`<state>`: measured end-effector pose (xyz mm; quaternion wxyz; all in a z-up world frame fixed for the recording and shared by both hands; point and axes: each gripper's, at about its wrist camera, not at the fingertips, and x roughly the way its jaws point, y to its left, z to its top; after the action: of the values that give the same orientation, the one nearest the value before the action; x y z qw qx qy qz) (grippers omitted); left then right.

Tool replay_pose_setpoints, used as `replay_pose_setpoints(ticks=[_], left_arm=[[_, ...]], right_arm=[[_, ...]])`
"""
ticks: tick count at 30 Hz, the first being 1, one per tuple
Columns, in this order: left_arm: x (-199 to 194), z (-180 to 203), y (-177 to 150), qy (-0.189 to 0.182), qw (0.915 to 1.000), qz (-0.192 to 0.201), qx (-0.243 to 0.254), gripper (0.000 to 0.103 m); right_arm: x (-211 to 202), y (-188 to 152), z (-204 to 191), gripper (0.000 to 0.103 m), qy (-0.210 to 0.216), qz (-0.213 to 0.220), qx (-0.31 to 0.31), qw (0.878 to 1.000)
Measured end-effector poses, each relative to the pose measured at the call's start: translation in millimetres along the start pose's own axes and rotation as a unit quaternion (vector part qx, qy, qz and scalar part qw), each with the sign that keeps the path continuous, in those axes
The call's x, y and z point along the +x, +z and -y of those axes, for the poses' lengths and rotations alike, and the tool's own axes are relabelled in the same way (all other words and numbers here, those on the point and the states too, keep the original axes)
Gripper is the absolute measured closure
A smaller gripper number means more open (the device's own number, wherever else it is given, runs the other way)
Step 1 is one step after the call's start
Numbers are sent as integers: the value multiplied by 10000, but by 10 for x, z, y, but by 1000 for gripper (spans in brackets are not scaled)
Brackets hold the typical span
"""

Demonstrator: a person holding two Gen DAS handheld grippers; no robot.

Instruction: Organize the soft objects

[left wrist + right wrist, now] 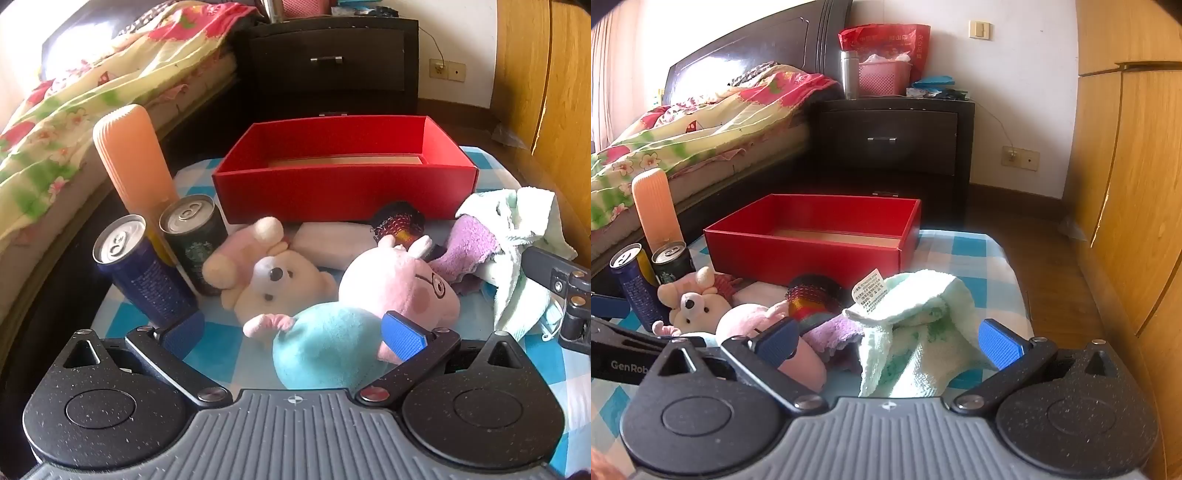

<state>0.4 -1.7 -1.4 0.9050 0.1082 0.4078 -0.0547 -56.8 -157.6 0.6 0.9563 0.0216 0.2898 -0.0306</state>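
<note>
My left gripper (293, 336) stands open over the checked cloth, its blue pads on either side of a pig plush (332, 354) with a blue body and pink head. A cream bear plush (273, 280) lies just beyond it. My right gripper (888, 343) is also open, and a crumpled mint towel (916, 325) lies between its fingers, unpressed. A purple cloth (834, 332) sits left of the towel. The red box (343, 166) stands open at the back with nothing visible inside. In front of it lie a white soft block (332, 243) and a dark knitted piece (399, 221).
Two drink cans (136, 269) and a tall orange bottle (133, 158) stand at the left edge of the small table (964, 247). A bed (683, 147) lies to the left, a dark nightstand (894, 140) behind, and a wooden wardrobe (1126, 184) on the right.
</note>
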Motion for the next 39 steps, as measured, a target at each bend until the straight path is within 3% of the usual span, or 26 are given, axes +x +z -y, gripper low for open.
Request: replay_pose_setpoints(ticks=[39], left_arm=[[0, 12, 16, 297, 9994, 120, -154, 7]], right_arm=[[41, -31, -106, 18, -376, -92, -232, 9990]])
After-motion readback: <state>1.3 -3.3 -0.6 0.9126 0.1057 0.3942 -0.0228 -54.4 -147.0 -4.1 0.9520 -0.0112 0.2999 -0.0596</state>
